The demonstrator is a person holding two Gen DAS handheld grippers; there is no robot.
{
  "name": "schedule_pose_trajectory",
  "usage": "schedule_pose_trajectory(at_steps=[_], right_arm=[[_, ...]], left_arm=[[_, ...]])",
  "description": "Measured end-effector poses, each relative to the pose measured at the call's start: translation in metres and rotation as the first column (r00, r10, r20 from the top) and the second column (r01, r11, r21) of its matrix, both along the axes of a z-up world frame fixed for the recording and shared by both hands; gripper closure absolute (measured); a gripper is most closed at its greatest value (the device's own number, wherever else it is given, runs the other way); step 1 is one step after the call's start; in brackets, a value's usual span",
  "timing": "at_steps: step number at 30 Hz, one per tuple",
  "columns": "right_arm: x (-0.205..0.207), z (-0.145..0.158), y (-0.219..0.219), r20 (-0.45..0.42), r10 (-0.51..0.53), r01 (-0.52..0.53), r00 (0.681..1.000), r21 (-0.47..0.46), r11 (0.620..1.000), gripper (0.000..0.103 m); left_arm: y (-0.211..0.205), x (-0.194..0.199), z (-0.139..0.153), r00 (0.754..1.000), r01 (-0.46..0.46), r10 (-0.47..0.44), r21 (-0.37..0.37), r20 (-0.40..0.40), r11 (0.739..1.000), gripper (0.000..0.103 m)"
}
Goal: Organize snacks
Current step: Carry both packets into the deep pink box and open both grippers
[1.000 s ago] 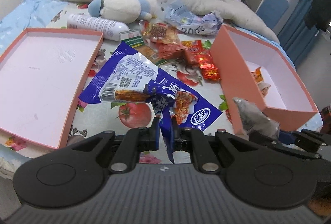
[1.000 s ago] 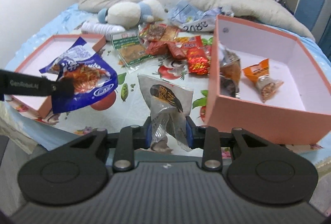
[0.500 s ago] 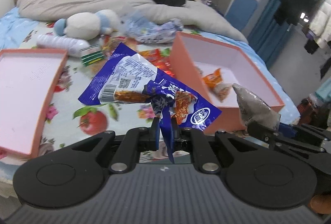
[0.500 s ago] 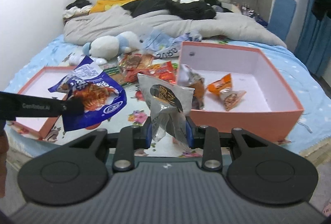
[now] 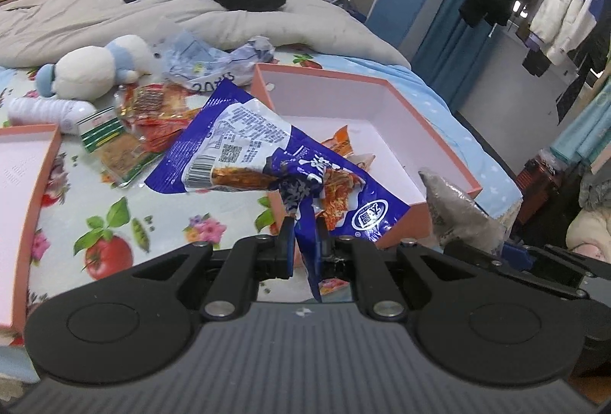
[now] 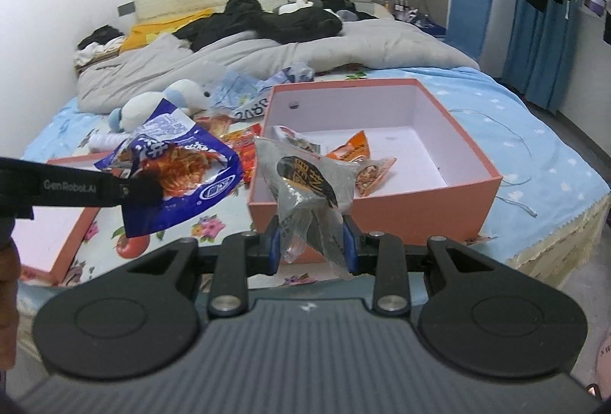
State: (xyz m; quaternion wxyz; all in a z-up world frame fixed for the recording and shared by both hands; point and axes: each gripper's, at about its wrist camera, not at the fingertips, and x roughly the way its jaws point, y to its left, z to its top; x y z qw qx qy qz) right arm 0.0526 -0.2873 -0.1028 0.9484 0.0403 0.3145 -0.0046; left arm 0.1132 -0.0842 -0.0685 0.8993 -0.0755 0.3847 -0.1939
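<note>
Step in hand: transport of two picked snacks toward the deep box [image 6: 420, 207] — not yet the release. The left gripper [image 5: 305, 246] has its jaws clenched on the crumpled lower corner of the blue snack bag [image 5: 244, 150], which hangs clear of the bed [image 5: 152, 223], with part of it in front of the box's near-left corner in the left wrist view. The right gripper [image 6: 311, 246] has its jaws grasping the tail of the grey snack packet [image 6: 305, 185]; the packet stands in front of the box's near wall, at about 12 o'clock from the jaws. Inside the box lie an orange packet [image 6: 355, 150] and at least one more snack. The shallow lid [image 6: 72, 242] rests on the bed at 9 o'clock of the box. Loose red packets [image 5: 160, 116] remain on the bed at 11 o'clock, near a plush toy [image 5: 91, 70]. Next move, as judged: carry each bag over the box rim, clear of the wall, then release the jaws — one hand at a time, so the bags do not collide.
</note>
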Motion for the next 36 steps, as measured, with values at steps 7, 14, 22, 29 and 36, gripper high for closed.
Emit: schedule_pose_trajectory(at_steps=[7,14,22,29,36], right_arm=[[0.022,-0.007,-0.017,-0.022,-0.022,0.023,1.000,0.027,0.999,0.068],[0.059,-0.012,-0.041,0.008,-0.059,0.059,0.998,0.027,0.998,0.068],[0.112,-0.022,-0.073,0.017,-0.111,0.110,0.994,0.036,0.993,0.068],[0.158,-0.039,-0.090,-0.054,-0.075,0.077,0.996,0.035,0.996,0.068],[0.180,-0.059,-0.093,-0.142,-0.094,0.106,0.985,0.077,0.991,0.068]], left_arm=[[-0.025,0.031,-0.001,1.000,0.027,-0.027,0.026,-0.011,0.999,0.092],[-0.055,0.077,-0.007,0.998,0.061,-0.060,0.082,-0.015,0.995,0.092],[-0.084,0.143,-0.015,0.995,0.091,-0.088,0.100,-0.039,0.991,0.092],[-0.110,0.193,-0.029,0.989,0.125,-0.114,0.117,-0.098,0.985,0.091],[-0.125,0.211,-0.042,0.983,0.130,-0.108,0.157,-0.146,0.979,0.092]])
